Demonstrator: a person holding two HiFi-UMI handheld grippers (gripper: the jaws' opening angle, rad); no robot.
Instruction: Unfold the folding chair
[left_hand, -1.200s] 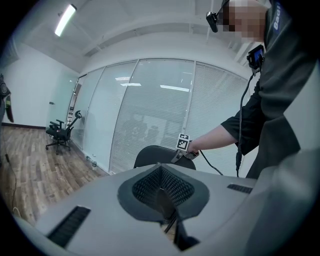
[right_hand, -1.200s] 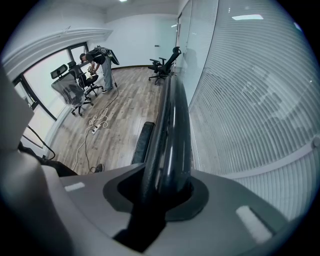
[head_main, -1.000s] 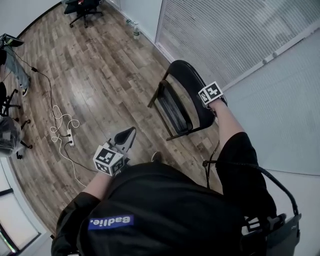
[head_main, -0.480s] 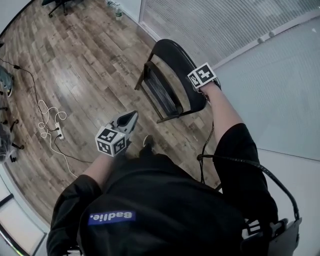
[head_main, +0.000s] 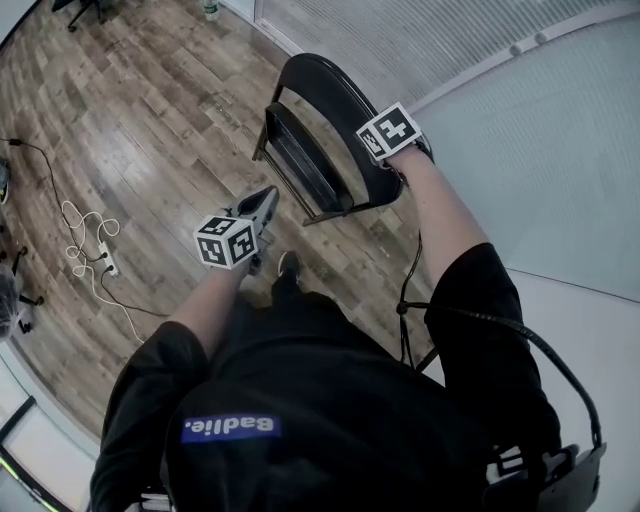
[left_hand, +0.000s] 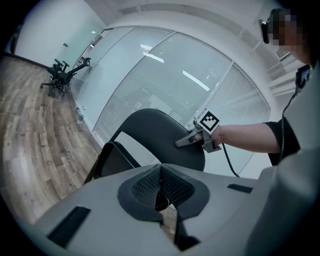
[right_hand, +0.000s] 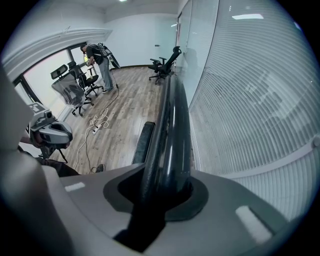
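Observation:
The black folding chair (head_main: 318, 140) stands half folded on the wood floor by the glass wall, its seat (head_main: 300, 170) tipped up against the frame. My right gripper (head_main: 392, 142) points steeply down and is shut on the top edge of the backrest (right_hand: 172, 120), which runs between its jaws (right_hand: 167, 187). My left gripper (head_main: 262, 205) is shut and empty; it hovers just short of the seat's front edge, not touching it. In the left gripper view the shut jaws (left_hand: 161, 192) face the backrest (left_hand: 152, 132) and the seat (left_hand: 112, 160).
A white cable and power strip (head_main: 95, 250) lie on the floor at the left. The blinds-covered glass wall (head_main: 430, 40) stands right behind the chair. Office chairs (right_hand: 164, 64) and a standing person (right_hand: 102, 60) are far across the room. A black cable (head_main: 410, 300) hangs from my right arm.
My left gripper has come down and forward, closer to the chair's seat. The right gripper has kept its hold on the backrest.

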